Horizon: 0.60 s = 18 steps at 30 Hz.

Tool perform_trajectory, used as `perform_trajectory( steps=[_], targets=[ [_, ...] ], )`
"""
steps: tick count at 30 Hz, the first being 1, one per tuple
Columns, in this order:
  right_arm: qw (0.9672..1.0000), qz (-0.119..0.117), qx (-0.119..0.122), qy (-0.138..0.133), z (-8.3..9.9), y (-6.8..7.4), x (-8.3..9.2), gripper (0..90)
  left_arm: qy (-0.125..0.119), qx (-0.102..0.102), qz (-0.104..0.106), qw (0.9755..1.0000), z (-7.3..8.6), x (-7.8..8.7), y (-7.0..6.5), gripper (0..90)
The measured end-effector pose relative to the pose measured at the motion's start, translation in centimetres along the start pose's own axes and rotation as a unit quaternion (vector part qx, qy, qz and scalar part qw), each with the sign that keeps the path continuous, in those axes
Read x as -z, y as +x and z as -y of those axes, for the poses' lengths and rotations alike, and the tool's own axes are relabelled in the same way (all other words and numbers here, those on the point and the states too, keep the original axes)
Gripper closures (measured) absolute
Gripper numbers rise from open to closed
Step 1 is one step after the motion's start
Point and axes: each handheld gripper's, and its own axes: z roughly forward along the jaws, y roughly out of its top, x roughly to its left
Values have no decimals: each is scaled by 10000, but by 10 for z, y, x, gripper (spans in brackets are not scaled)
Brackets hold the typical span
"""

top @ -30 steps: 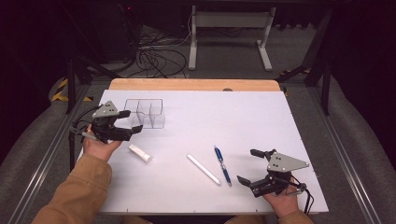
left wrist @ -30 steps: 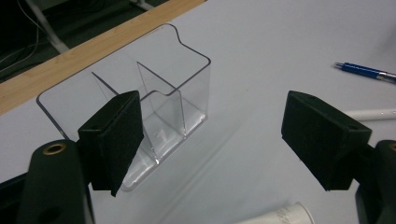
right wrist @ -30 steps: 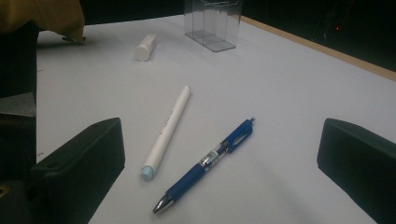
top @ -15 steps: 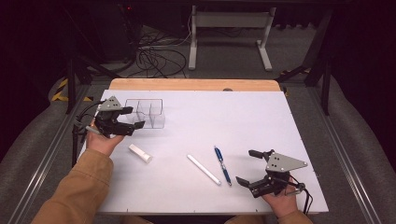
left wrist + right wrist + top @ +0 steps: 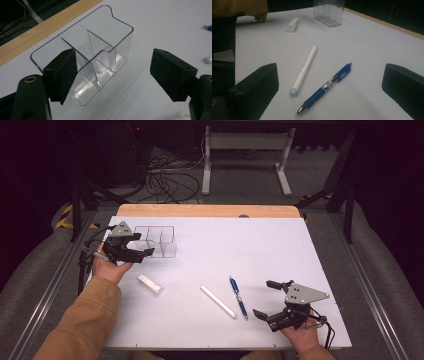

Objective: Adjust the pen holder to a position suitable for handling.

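A clear plastic box [image 5: 156, 241] with inner dividers stands at the table's far left. My left gripper [image 5: 142, 245] sits right at its near-left side, jaws open. In the left gripper view the box [image 5: 100, 50] lies between the pads, with the left pad [image 5: 62, 75] in front of its corner and the right pad well clear. A white pen [image 5: 218, 301] and a blue pen [image 5: 238, 297] lie side by side mid-table. My right gripper [image 5: 262, 297] rests open just right of them. Its own view shows the white pen [image 5: 303, 71] and blue pen [image 5: 327, 87] ahead of the open jaws [image 5: 332, 77].
A short white capped piece [image 5: 150, 284] lies on the white tabletop [image 5: 240, 245] near the left forearm, also in the right gripper view [image 5: 292, 24]. A wooden strip [image 5: 205, 211] edges the table's far side. Beyond it are cables and a stand's legs on the floor.
My left gripper has shifted a little away from the person and rightward, closer to the clear box. The right gripper and the pens have not moved.
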Motion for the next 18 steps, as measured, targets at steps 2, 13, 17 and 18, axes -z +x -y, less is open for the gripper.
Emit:
perform_trajectory(
  steps=[2, 13, 17, 18],
  targets=[
    [10000, -3, 2, -1, 0, 0, 0, 14, 28, -49, -9, 10000, -3, -1, 1, 233],
    [10000, -41, -31, 5, 1, 0, 1, 14, 602, -299, -22, 9977, -15, -9, 6, 308],
    [10000, -56, -32, 8, 1, 0, 1, 14, 856, -360, -65, 9957, -18, -14, 7, 337],
    [10000, -54, -29, 5, 1, 0, 1, 14, 885, -353, -61, 9954, -18, -16, 7, 345]
  ],
)
